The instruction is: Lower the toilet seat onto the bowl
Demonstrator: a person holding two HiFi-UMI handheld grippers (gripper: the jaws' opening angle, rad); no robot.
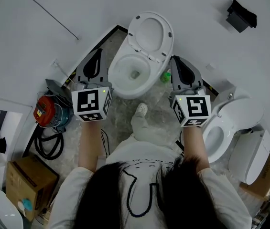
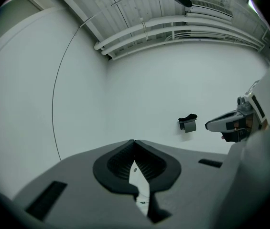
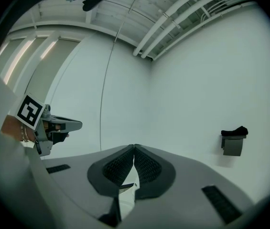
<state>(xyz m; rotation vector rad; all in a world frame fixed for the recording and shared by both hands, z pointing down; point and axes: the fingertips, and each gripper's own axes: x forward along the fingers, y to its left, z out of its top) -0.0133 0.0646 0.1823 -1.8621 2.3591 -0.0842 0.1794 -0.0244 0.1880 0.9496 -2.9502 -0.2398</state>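
With left gripper (image 1: 98, 52) and right gripper (image 1: 175, 59) pinched closed, empty, risks nudging raised toilet seat (image 1: 133, 32) uncontrolled, slamming onto bowl (image 1: 120, 82).

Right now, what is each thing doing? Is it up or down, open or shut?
toilet seat: up, tipped back toward the wall, not on the bowl
bowl: uncovered
left hand-held gripper: shut, empty, beside the bowl
right hand-held gripper: shut, empty, on the bowl's other side
second toilet's lid: up
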